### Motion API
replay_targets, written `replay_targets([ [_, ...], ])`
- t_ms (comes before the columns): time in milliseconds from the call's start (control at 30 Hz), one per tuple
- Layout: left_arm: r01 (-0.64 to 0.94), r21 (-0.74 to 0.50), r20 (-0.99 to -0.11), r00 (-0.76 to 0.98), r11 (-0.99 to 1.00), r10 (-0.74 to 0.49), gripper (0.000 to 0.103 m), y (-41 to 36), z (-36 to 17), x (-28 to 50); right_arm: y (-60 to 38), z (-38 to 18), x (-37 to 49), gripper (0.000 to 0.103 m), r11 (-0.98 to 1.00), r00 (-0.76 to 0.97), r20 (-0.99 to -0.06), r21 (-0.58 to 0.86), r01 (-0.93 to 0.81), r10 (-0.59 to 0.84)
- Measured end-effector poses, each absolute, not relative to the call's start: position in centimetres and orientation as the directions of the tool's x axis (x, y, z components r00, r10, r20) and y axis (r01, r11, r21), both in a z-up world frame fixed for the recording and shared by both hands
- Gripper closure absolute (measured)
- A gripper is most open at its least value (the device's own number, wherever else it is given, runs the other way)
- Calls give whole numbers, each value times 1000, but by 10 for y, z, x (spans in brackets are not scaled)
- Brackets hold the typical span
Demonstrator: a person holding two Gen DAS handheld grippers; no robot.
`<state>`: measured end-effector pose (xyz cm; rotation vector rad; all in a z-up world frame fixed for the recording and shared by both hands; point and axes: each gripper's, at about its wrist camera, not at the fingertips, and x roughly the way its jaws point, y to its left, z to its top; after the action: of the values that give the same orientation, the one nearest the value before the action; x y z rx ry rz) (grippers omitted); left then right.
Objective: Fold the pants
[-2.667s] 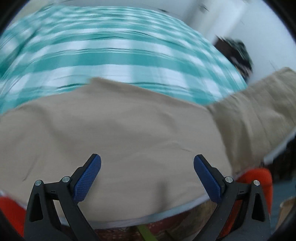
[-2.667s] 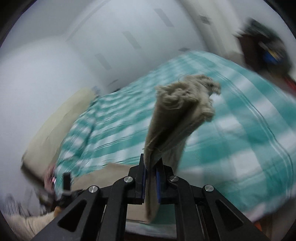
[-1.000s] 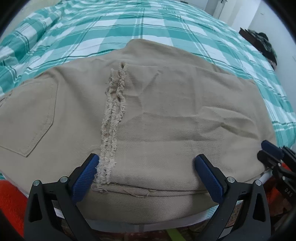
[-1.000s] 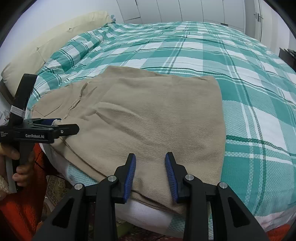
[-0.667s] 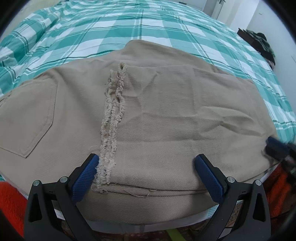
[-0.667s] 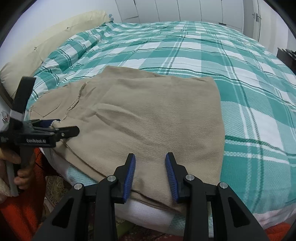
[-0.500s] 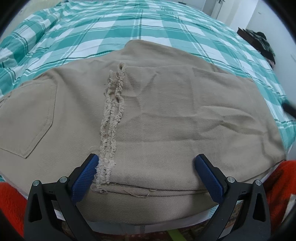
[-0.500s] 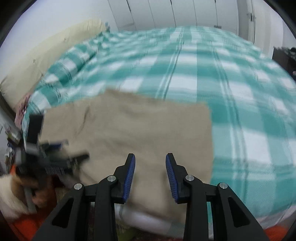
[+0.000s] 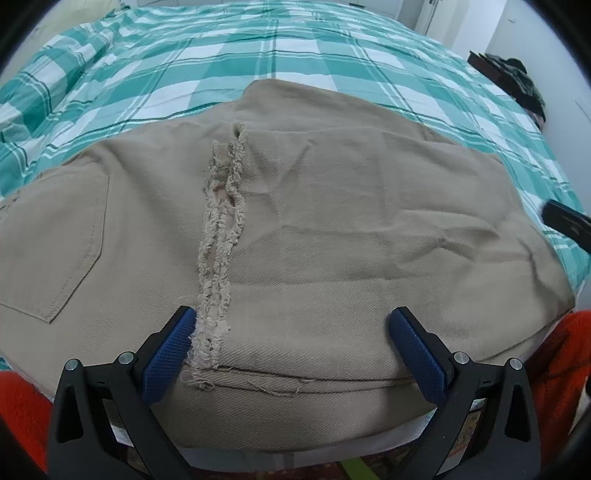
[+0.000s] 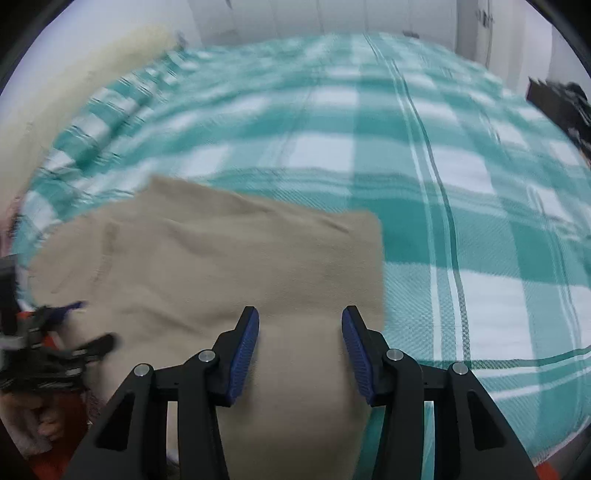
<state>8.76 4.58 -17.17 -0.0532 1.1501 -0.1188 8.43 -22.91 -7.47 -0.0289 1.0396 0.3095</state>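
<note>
A wide bed covered in a teal and white checked bedspread point(image 9: 314, 48) fills most of both views and stretches away toward white wardrobe doors point(image 10: 332, 18) at the far wall. A long cream pillow point(image 10: 74, 74) lies along the bed's left side in the right wrist view, which is blurred.

The tan twill pants point(image 9: 332, 229), folded over on themselves, lie flat on the near edge of the bed, overhanging it slightly. In the left wrist view the folded-over leg section covers the right part of the garment. Its frayed raw hem point(image 9: 221, 229) runs as a ragged strip from the near edge toward the middle of the bed. A stitched patch pocket point(image 9: 59, 240) shows on the left part of the pants.

A dark heap on a low dark stand point(image 9: 513, 81) sits past the bed's far right corner.

The left gripper point(image 9: 295, 343) hovers just above the near edge of the pants, its blue-padded fingers spread wide and holding nothing; the left pad sits right beside the frayed hem. The right gripper point(image 10: 300, 350) is also released, its blue pads parted over the tan cloth near the garment's right edge, grasping nothing.
</note>
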Motion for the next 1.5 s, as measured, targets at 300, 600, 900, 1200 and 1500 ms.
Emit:
replay_targets([
  [300, 53, -110, -912, 391, 992, -122, 1, 47, -168, 86, -234, -112, 38, 46, 951, 472, -846, 117, -286, 247],
  [600, -104, -412, -835, 441, 905, -329, 2, 154, -90, 66, -235, -112, 38, 43, 947, 465, -846, 128, -294, 259],
  [900, -482, -568, -802, 508, 667, -315, 23, 351, -94, 18, -233, -113, 38, 35, 943, 460, -843, 148, -298, 278],
  [1200, -534, -584, -803, 490, 612, -340, 46, 355, -134, 27, -231, -113, 38, 29, 939, 457, -843, 146, -312, 283],
  [1500, -572, -556, -822, 484, 603, -299, 95, 369, -154, 40, -231, -113, 38, 29, 939, 457, -843, 147, -312, 284],
])
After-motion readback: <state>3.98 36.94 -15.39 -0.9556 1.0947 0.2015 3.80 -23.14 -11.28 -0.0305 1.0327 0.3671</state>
